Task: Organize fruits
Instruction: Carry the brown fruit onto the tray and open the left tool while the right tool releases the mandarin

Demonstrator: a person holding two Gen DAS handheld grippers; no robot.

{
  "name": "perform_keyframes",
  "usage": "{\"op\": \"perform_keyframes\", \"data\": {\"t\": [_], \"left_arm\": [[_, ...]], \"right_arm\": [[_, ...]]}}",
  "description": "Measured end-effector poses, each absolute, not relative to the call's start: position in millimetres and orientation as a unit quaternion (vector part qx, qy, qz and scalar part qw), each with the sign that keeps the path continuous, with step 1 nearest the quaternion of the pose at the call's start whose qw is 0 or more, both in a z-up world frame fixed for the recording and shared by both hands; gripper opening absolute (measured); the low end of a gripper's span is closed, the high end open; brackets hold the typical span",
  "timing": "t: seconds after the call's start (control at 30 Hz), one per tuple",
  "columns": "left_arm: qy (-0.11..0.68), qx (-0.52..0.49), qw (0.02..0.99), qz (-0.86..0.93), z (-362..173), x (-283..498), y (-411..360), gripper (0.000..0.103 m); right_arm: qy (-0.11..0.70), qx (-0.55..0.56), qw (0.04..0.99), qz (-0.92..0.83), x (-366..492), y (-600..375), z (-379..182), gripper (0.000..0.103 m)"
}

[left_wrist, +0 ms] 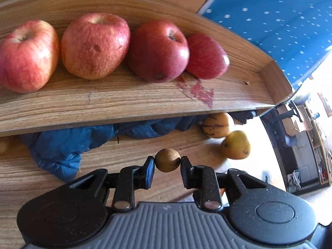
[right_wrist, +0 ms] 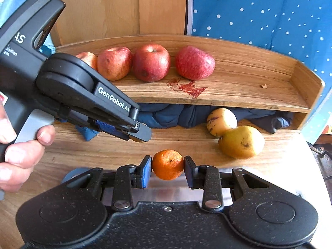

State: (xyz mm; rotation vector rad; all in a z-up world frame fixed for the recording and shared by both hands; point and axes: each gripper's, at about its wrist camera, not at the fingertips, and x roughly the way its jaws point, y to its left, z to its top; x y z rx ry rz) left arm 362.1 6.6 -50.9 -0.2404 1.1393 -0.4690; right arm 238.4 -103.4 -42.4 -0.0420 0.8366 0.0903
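My left gripper (left_wrist: 167, 161) is shut on a small round brown fruit (left_wrist: 167, 160), held above the lower board in front of the wooden shelf (left_wrist: 124, 103). My right gripper (right_wrist: 167, 165) is shut on a small orange mandarin (right_wrist: 168, 164). The left gripper also shows in the right wrist view (right_wrist: 139, 132), to the left and above the lower board. Several red apples (left_wrist: 95, 45) (right_wrist: 151, 62) stand in a row on the shelf. A striped yellow fruit (right_wrist: 221, 121) and a yellow-green pear-like fruit (right_wrist: 241, 142) lie on the lower board at the right.
Blue cloth (left_wrist: 62, 149) is bunched under the shelf. A red stain (right_wrist: 191, 88) marks the shelf floor. A blue dotted fabric (right_wrist: 269, 16) hangs behind. The shelf has a raised back and right wall (right_wrist: 307, 87). The lower board (right_wrist: 103, 151) ends at the right.
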Motion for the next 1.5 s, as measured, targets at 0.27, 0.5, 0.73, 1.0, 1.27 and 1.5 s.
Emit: {"op": "perform_keyframes", "data": {"t": [0.27, 0.5, 0.73, 1.0, 1.27, 1.5], "left_arm": [[0.527, -0.094, 0.809, -0.242, -37.8, 330.3, 16.2, 0.029], [0.532, -0.068, 0.802, -0.264, -34.4, 302.0, 25.4, 0.029], [0.543, -0.033, 0.79, -0.284, -39.6, 272.2, 35.0, 0.029], [0.555, 0.009, 0.772, -0.31, -48.4, 243.1, 37.9, 0.029], [0.566, 0.038, 0.757, -0.326, -55.0, 227.2, 34.9, 0.029], [0.573, 0.065, 0.743, -0.339, -59.2, 215.7, 29.6, 0.03]], "right_arm": [[0.411, -0.012, 0.911, 0.033, 190.2, -85.8, -38.5, 0.036], [0.42, 0.0, 0.907, 0.035, 152.8, -67.1, -41.7, 0.036], [0.428, 0.011, 0.903, 0.037, 129.9, -49.5, -43.3, 0.036], [0.44, 0.026, 0.897, 0.032, 112.1, -37.8, -47.2, 0.036], [0.464, 0.043, 0.885, 0.012, 100.3, -39.0, -56.2, 0.036], [0.469, 0.055, 0.881, -0.004, 92.6, -38.7, -60.4, 0.036]]}}
